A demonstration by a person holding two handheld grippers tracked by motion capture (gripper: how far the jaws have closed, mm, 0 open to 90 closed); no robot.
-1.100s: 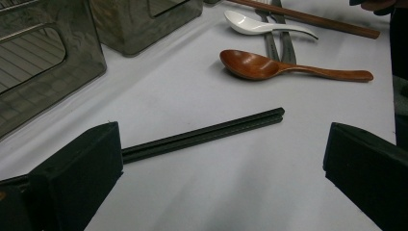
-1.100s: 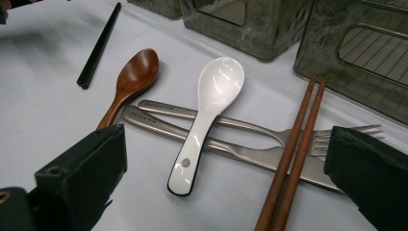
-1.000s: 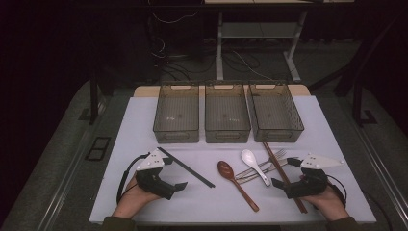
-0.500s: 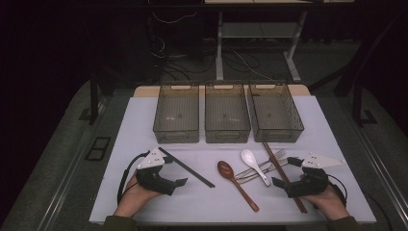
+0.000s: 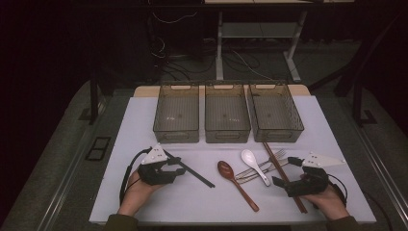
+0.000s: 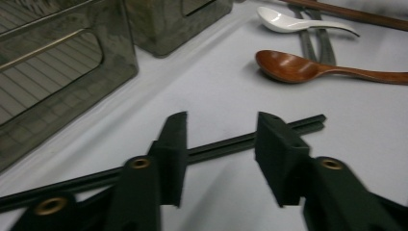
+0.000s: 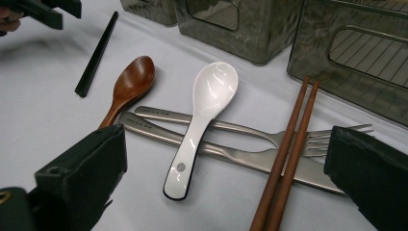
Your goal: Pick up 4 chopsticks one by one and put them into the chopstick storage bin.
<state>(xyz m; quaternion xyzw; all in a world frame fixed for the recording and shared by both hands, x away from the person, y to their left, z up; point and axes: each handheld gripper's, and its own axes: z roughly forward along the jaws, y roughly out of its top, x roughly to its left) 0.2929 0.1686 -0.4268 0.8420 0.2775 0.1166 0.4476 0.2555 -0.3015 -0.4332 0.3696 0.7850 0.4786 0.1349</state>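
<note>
My left gripper (image 6: pixel 223 144) hovers low over a pair of black chopsticks (image 6: pixel 226 143) that lies crosswise under both jaws. The jaws have just been closing, but a wide gap remains and the pads do not press on the sticks. In the high view this left gripper (image 5: pixel 179 167) sits at the front left, over the near end of the black chopsticks (image 5: pixel 198 175). My right gripper (image 7: pixel 226 171) stands wide open above a white spoon (image 7: pixel 202 113), a steel fork and knife (image 7: pixel 231 129) and brown chopsticks (image 7: pixel 287 149). It holds nothing.
A wooden spoon (image 5: pixel 235 183) lies mid-table beside the white spoon (image 5: pixel 254 164). Three smoky see-through bins (image 5: pixel 176 135) (image 5: pixel 227 136) (image 5: pixel 276 134) stand in a row at the back of the white mat (image 5: pixel 192 204). Dark floor surrounds the table.
The left gripper's jaws have drawn closer together over the black chopsticks. The right gripper and the cutlery have stayed put.
</note>
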